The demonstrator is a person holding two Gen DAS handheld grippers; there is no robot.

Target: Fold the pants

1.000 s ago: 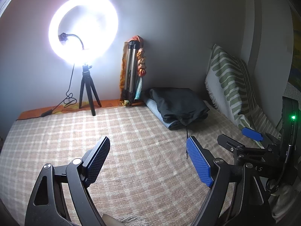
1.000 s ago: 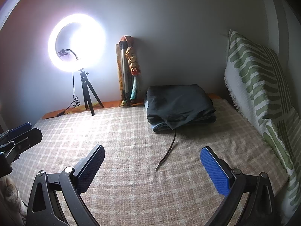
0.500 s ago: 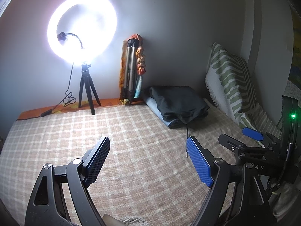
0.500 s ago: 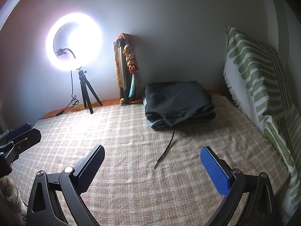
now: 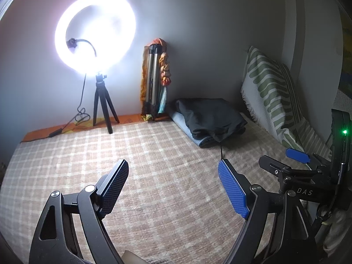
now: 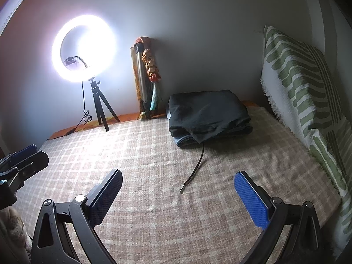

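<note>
Item: dark pants, folded, stacked beside tripod. I judge soft, light, slippery; I'd pinch thick folded edge. Left tongs, right tongs released, empty.

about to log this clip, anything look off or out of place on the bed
One thing: a dark cord trails out from under the folded dark pants and lies loose across the checked bedspread instead of being tucked in. Otherwise the stack looks tidy, and both grippers, left and right, hover open and empty.
</note>
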